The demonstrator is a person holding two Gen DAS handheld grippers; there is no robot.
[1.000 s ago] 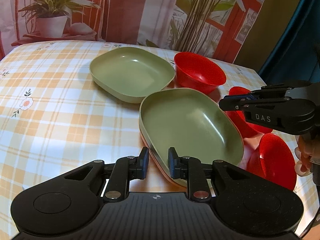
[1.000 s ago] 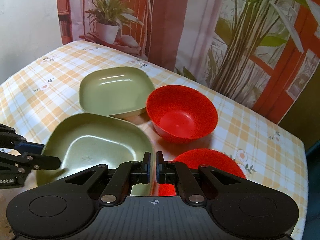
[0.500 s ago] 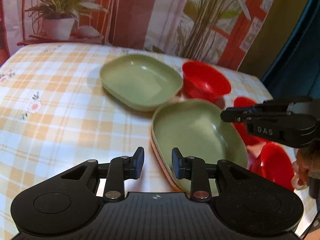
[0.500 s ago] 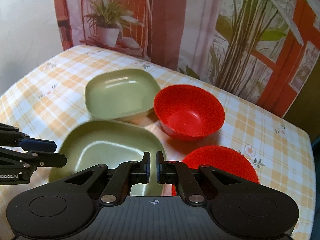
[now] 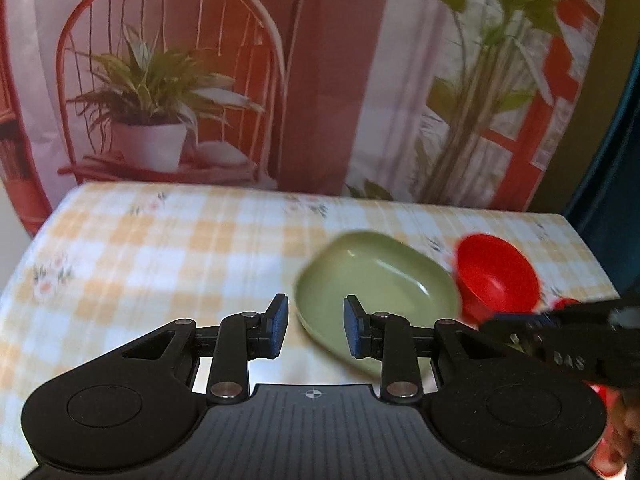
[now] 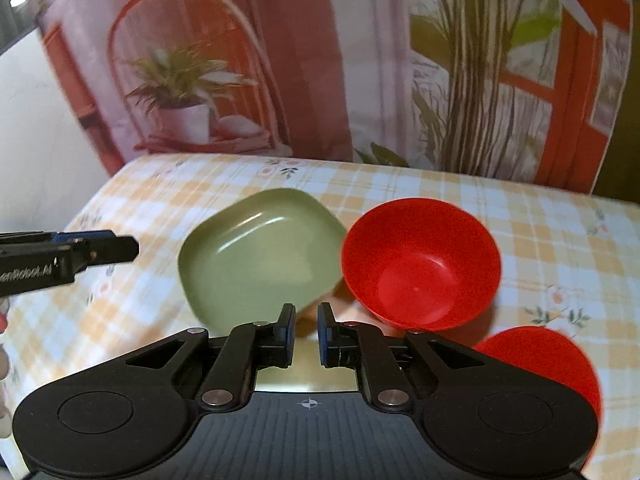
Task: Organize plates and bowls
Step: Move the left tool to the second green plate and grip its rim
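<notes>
A green square plate (image 5: pixel 376 292) (image 6: pixel 260 256) lies on the checked tablecloth. A red bowl (image 5: pixel 496 276) (image 6: pixel 420 264) stands upright right of it. A second red bowl (image 6: pixel 540 360) sits nearer, partly hidden by the right gripper body. My left gripper (image 5: pixel 312 328) is open and empty, held above the table near the green plate's near edge. My right gripper (image 6: pixel 306 334) has its jaws a small gap apart and holds nothing, above the gap between the plate and the red bowl. Each gripper shows in the other's view, the right one (image 5: pixel 560 340) and the left one (image 6: pixel 68 256).
The table's far edge meets a printed backdrop (image 5: pixel 320 80) showing a chair and potted plants. Bare checked cloth (image 5: pixel 160 260) lies left of the green plate. A dark curtain (image 5: pixel 612 140) hangs at the right.
Both grippers have risen and tilted up, so the near green plate has dropped out of view. The left jaws have opened wider. The right jaws have parted slightly.
</notes>
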